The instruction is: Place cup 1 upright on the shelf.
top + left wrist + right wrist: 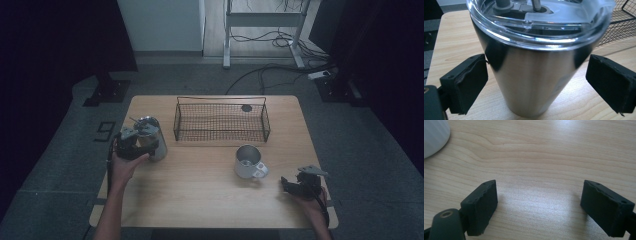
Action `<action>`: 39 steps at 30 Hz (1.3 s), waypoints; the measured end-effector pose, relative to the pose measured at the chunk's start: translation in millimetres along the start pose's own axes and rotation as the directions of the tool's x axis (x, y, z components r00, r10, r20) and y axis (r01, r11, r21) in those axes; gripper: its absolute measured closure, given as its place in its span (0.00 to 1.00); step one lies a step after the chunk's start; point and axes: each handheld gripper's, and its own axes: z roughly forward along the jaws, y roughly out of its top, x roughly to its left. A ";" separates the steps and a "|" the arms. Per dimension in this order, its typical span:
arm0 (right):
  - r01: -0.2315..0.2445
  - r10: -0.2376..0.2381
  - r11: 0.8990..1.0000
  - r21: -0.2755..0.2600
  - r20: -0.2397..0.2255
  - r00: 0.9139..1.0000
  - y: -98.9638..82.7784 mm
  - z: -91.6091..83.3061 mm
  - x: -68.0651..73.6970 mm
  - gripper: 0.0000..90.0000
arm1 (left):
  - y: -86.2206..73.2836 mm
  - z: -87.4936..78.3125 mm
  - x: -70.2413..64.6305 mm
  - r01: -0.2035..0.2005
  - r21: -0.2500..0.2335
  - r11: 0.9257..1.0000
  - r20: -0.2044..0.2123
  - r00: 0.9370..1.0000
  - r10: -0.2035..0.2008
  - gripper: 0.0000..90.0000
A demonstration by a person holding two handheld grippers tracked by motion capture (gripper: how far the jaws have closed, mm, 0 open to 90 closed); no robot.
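Tumbler (534,75), steel with clear lid, at the table's (200,200) left: our left gripper (131,142) brackets it, jaws spread, pads just clear of its sides; wire basket (221,120) behind centre; metal mug (248,161) right of centre; our right gripper (300,185) near the right edge, jaws apart over bare wood

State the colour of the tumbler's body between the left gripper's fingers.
Shiny silver steel tumbler under a clear plastic lid; the left gripper view shows it best.

Table (200,200): tumbler (151,137), basket (221,120), mug (247,161).
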 end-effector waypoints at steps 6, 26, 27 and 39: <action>0.000 0.000 1.000 0.000 0.000 1.000 0.0 0.0 0.0 0.15 | 3.9 7.7 0.4 0.002 -0.005 1.000 -0.007 1.000 -0.002 0.04; 0.000 0.000 1.000 0.000 0.000 1.000 0.0 0.0 0.0 0.15 | 9.6 23.3 0.2 -0.003 0.006 1.000 -0.022 1.000 0.003 0.04; 0.000 0.000 1.000 0.000 0.000 1.000 0.0 0.0 0.0 0.15 | 9.0 23.2 0.1 0.000 0.000 1.000 -0.022 1.000 0.000 0.04; 0.000 0.000 1.000 0.000 0.000 1.000 0.0 0.0 0.0 0.15 | 8.8 16.9 -6.6 -0.007 0.010 1.000 -0.059 0.998 0.008 0.05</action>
